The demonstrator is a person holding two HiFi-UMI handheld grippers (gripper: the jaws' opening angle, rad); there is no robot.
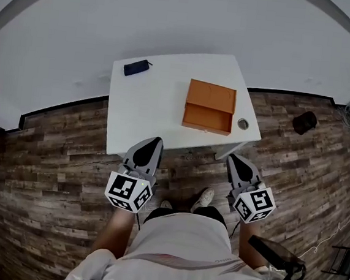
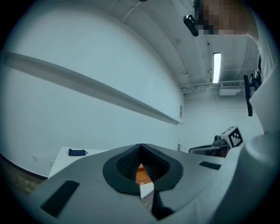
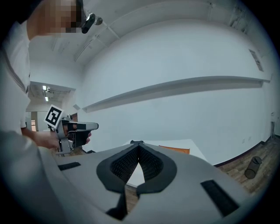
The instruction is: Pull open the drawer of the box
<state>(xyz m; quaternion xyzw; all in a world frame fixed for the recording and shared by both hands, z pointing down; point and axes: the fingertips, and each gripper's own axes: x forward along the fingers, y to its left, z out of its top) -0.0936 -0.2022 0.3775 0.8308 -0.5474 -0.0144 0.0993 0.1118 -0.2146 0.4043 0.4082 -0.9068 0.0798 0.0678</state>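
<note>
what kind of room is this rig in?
Probably a sparse indoor lab or test room: a lone white table with an orange box and dark pouch, wood-plank floor, bare white walls.

box (image 2: pixel 141 174) mostly hidden behind fingers (image 2: pixel 124 164), round thing (image 1: pixel 243 123) too small to identify

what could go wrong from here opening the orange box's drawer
The left gripper and right gripper are both shut, so they would bump the drawer front unless opened first. The orange box sits loose near the front edge of the white table; pulling may drag it, or knock the small round object off the corner.
</note>
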